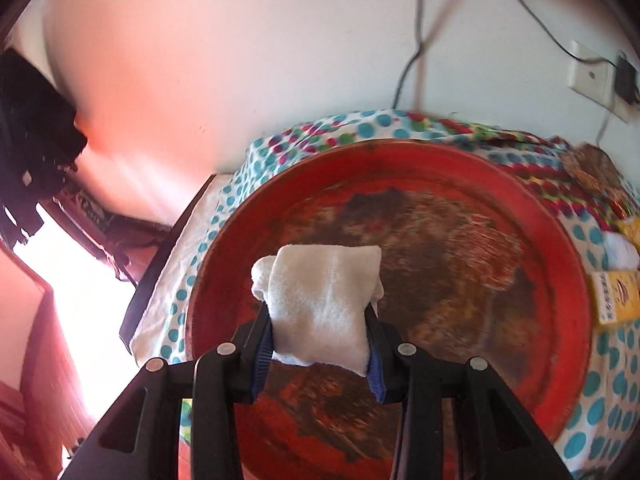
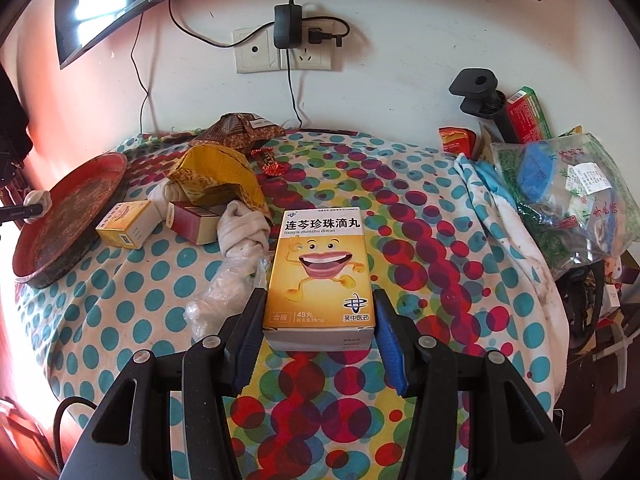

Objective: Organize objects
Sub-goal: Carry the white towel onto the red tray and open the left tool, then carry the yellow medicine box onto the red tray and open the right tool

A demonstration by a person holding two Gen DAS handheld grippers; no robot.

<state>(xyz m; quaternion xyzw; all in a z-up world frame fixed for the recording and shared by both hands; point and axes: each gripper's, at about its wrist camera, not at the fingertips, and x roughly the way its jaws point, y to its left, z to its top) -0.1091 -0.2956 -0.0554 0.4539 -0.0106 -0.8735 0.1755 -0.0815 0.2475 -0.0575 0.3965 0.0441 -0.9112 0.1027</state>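
Polka-dot cloth (image 2: 168,280) is carrying the clutter while the left gripper (image 1: 320,330), clamping a folded white cloth (image 1: 324,304), is hovering over the red tray (image 1: 568,280), likely needing release, and the right gripper (image 2: 319,326) is gripping the yellow medicine box (image 2: 319,272).

A polka-dot cloth (image 2: 400,216) is spread over the whole table, bunched up a bit toward the right edge. On the wall behind, a double socket plate (image 2: 285,53) can be seen with a black adapter (image 2: 283,27) plugged in, its cable hanging down to the table's back edge. A dark monitor (image 2: 120,4) is mounted up top left. A black clamp stand (image 2: 478,92) is parked at the back right corner.
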